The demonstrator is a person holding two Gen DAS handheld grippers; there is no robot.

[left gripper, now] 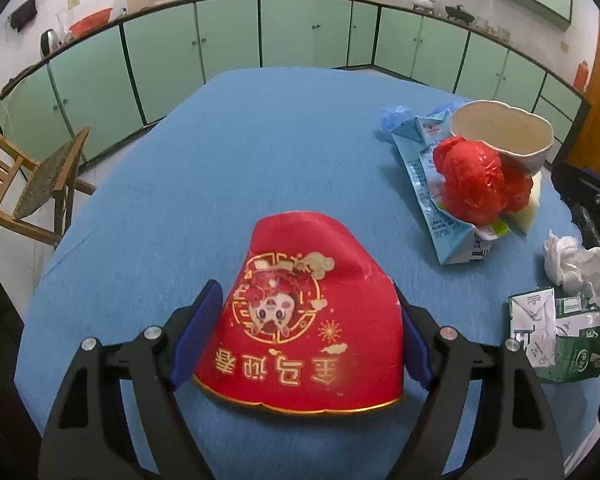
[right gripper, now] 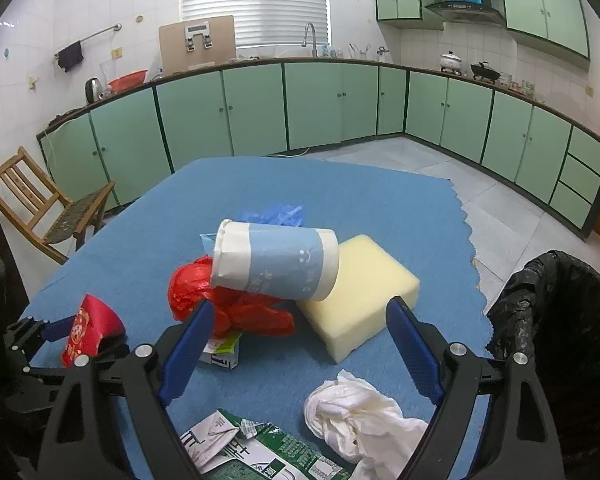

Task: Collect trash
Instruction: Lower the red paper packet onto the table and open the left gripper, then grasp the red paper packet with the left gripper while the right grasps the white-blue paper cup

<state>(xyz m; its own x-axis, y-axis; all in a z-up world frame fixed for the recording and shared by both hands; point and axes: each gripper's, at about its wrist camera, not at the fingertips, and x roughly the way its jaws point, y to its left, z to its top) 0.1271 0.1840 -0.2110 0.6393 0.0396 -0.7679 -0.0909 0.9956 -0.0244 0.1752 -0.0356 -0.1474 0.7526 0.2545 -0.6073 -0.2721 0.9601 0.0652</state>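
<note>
The left hand-held gripper point(left gripper: 306, 320) clamps a crushed red paper cup point(left gripper: 304, 320) with gold Chinese lettering above the blue table point(left gripper: 260, 152). The right hand-held gripper point(right gripper: 300, 344) hangs spread and unladen; only its view shows the black-lined trash bin point(right gripper: 560, 320).

left gripper point(left gripper: 300, 320) clamped on flattened red paper cup point(left gripper: 304, 320), blue pads touching both sides, cup lying on blue tablecloth point(left gripper: 220, 168). to the right: trash pile w/ white paper cup point(left gripper: 504, 136) resting on red plastic bag point(left gripper: 472, 180) and light-blue carton point(left gripper: 428, 184). near right edge: crumpled white tissue point(left gripper: 572, 260), green-white carton point(left gripper: 560, 336).
</note>
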